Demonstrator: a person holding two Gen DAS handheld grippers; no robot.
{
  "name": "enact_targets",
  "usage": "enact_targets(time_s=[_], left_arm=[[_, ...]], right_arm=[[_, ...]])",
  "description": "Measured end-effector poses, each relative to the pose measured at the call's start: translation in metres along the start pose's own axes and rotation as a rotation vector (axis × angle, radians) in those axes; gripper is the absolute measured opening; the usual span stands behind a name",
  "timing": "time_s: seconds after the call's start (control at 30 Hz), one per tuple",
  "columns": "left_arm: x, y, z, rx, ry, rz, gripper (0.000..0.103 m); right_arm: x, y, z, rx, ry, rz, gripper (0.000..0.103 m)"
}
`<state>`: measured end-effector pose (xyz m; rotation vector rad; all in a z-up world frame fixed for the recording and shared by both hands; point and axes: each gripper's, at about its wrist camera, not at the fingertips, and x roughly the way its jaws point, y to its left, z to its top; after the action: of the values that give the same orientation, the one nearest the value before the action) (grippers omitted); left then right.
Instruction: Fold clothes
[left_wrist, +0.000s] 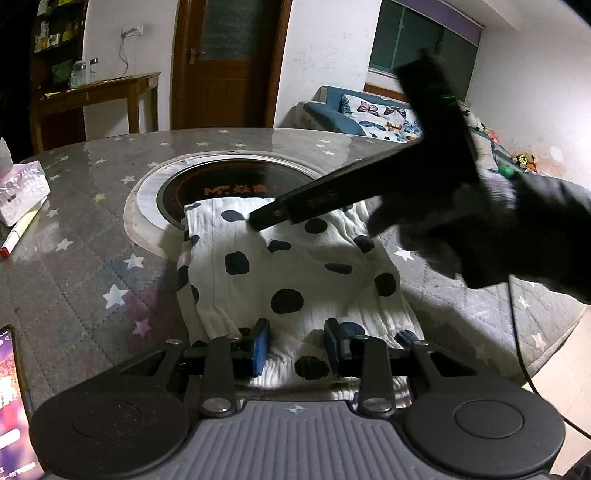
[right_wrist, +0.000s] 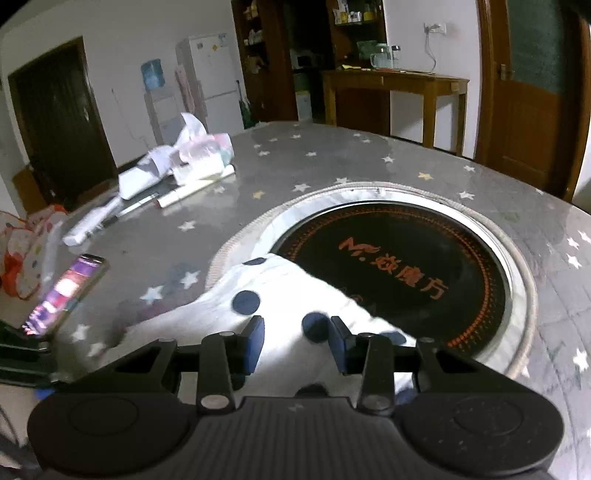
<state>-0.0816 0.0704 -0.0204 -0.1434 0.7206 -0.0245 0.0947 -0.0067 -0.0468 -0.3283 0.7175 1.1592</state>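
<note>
The white dotted garment (left_wrist: 295, 269) lies folded on the star-patterned worktop (left_wrist: 92, 258), its far corner overlapping the round black hob (right_wrist: 406, 266). The left claw (left_wrist: 295, 347) and right claw (right_wrist: 295, 341) both hover spread over it, their bodies hiding its near edge.

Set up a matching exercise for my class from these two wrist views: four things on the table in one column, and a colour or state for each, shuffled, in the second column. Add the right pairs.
Things
1. garment
2. phone
3. round cooktop
4. marker pen

Descriptions
A. black with orange lettering
B. screen lit up
C. white with dark dots
D. pale barrel with a red end

Pairs: 1-C, 2-B, 3-A, 4-D
</note>
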Motion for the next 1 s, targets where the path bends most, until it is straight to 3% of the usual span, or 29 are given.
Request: enact_targets(time_s=[0.3, 0.63, 1.0], left_arm=[[0.002, 0.003, -0.001, -0.005, 0.006, -0.015, 0.035], [0.001, 0.001, -0.001, -0.006, 0.006, -0.004, 0.036], [-0.008, -0.002, -0.001, 0.003, 0.004, 0.021, 0.041]], right_arm=[[0.03, -0.024, 0.01, 0.034, 0.014, -0.102, 0.038], [-0.013, -0.066, -0.008, 0.144, 0.002, -0.118, 0.038], [-0.033, -0.07, -0.029, 0.18, -0.016, -0.089, 0.037]])
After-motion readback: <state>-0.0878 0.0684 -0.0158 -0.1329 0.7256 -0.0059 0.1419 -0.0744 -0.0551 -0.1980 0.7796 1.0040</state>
